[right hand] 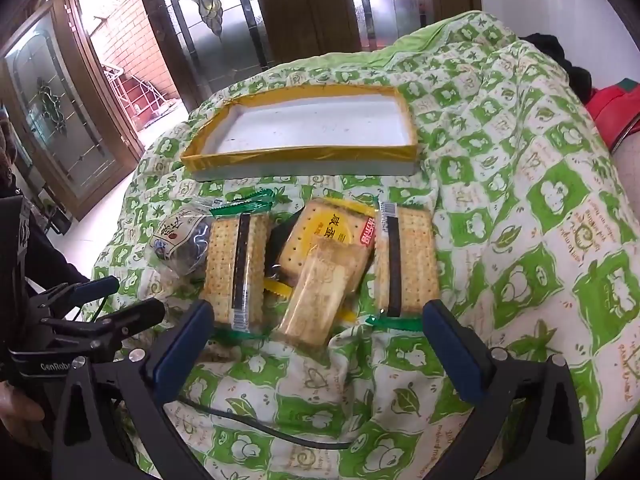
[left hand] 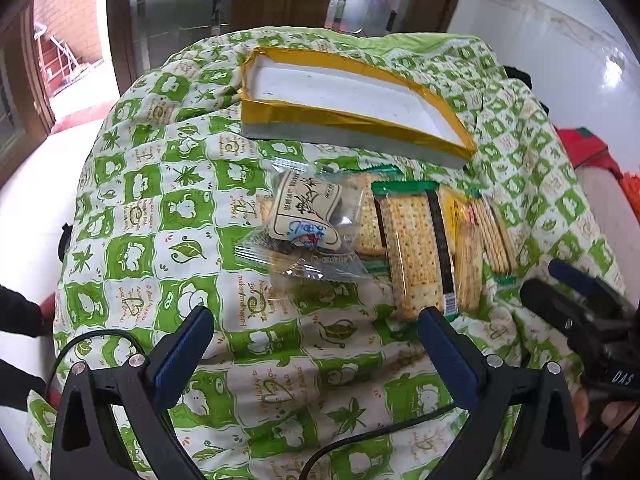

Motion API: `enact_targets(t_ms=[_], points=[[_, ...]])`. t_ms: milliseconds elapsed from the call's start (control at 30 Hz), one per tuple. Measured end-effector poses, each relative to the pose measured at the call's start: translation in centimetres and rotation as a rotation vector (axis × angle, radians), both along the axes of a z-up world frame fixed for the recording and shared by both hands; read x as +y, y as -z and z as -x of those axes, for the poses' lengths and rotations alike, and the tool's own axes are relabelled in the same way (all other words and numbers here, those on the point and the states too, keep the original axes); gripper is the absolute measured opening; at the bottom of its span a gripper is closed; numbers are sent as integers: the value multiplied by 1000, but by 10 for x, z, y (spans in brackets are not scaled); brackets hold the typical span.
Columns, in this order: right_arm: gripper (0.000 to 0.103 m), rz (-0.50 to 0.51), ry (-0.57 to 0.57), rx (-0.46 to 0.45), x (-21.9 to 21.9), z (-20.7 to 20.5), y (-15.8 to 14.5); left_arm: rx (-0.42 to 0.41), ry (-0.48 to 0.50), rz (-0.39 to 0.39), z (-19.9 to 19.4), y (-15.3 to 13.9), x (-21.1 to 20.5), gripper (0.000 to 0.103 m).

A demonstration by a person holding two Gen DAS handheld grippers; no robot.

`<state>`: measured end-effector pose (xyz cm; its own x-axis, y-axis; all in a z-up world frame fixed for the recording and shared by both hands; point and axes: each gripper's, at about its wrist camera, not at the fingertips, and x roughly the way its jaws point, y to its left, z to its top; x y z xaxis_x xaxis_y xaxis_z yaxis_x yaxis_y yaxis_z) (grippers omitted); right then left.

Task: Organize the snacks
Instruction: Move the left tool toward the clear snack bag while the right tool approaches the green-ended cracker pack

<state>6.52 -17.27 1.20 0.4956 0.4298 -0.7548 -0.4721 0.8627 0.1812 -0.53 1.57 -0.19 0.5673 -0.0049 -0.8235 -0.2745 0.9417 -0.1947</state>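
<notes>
Snacks not yet boxed — all lying loose on the green-checked quilt point(right hand: 520, 208), just in front of the empty gold-rimmed box point(right hand: 200, 156).

Left to right in the right wrist view: clear-wrapped dark sweet point(right hand: 180, 240), green-sealed cracker pack point(right hand: 236, 264), yellow biscuit pack point(right hand: 324, 232) with a pale wafer pack point(right hand: 320, 292) lying across it, second cracker pack point(right hand: 408, 264).

Best to start at an outer, unburied pack, closing across its short width with light pressure, since crackers probably snap; wafer pack before the yellow one beneath.

Left claw point(left hand: 316, 320) spread fully wide, holding nothing, hovering short of the pile. Right claw point(right hand: 318, 316) likewise wide apart and empty — touching nothing.
</notes>
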Motion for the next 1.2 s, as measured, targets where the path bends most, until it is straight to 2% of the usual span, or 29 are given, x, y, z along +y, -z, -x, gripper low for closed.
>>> enact_targets(t_ms=[133,267,567,900,1100,1200], points=[[103,-4,-11,5,0,1,2,34,-34,-1,-6,2,5,102],[103,3,-23,13,3,0,4,31,-51,11,-11,2,9,102],[103,15,-35,8,5,2,6,40,-28,-26,-30,3,14,102],[102,25,-64,0,13,6,5,41,-16,-25,-34,7,20,102],[92,5,-93,45,20,6,6,44,-11,-27,-38,9,21,102],[77,-15,-125,94,26,4,9,40,-7,-6,-40,9,26,102]])
